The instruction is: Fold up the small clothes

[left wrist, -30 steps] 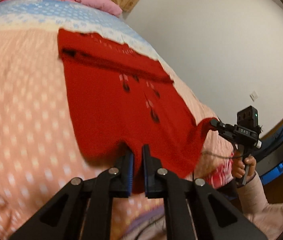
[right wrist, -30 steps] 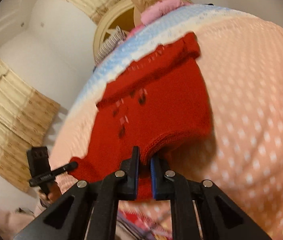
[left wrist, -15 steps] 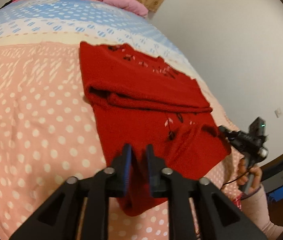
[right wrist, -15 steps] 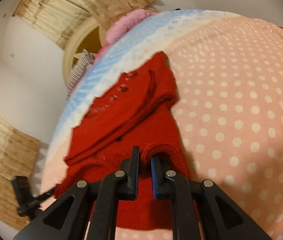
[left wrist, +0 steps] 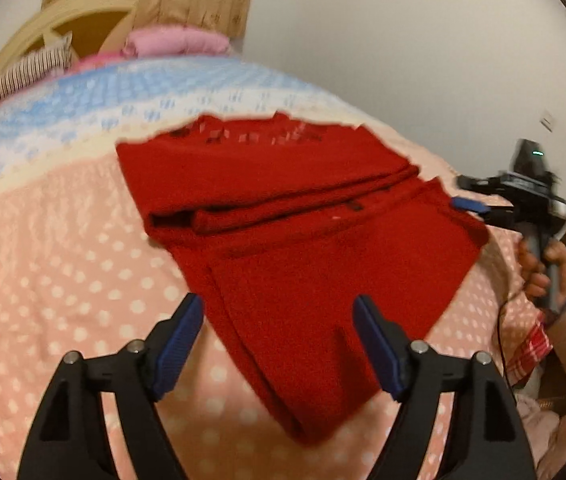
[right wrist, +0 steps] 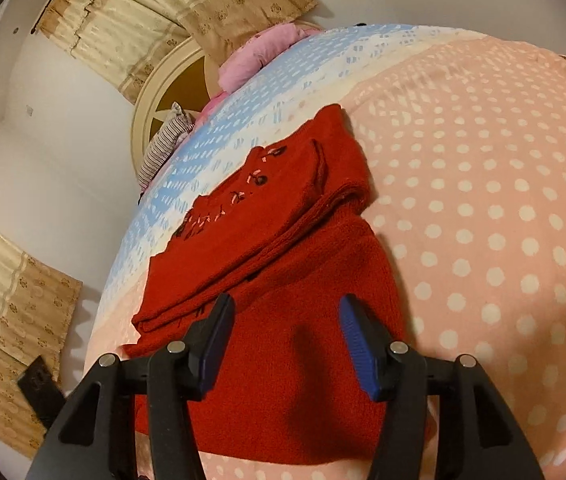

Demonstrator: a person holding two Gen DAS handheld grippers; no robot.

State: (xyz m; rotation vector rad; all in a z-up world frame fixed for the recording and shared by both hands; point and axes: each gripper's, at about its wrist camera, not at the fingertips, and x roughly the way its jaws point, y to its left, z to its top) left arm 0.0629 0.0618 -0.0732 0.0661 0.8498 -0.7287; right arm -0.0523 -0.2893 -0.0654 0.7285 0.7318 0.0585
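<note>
Left gripper (left wrist: 277, 344) hovers over the near-left edge of the red knit sweater (left wrist: 283, 248), jaws spread wide, nothing between them. The sweater lies flat on the polka-dot bedspread (left wrist: 63, 280), partly folded: a sleeve band crosses its middle, and the embroidered chest sits at the far end toward the blue-and-white strip. It looks soft, light and floppy, a chunky knit that should sag and stretch if lifted by one point, not slippery, not fragile. Best hold, by my judgement, is a pinch on the doubled hem or a folded edge at both near corners, so the layers travel together and the fold stays put. Further right, the right gripper (right wrist: 283, 336) hangs over the near hem, jaws also parted and empty, with the sweater's body directly beneath. In the left wrist view the right gripper and the hand (left wrist: 543, 268) holding it sit at the garment's right edge, blue pad just off the cloth. Versus half a second ago: both grippers were clamped on the near hem, cloth bunched between the pads; now both have let go and the hem lies flat on the bed, with the cross band unchanged.
</note>
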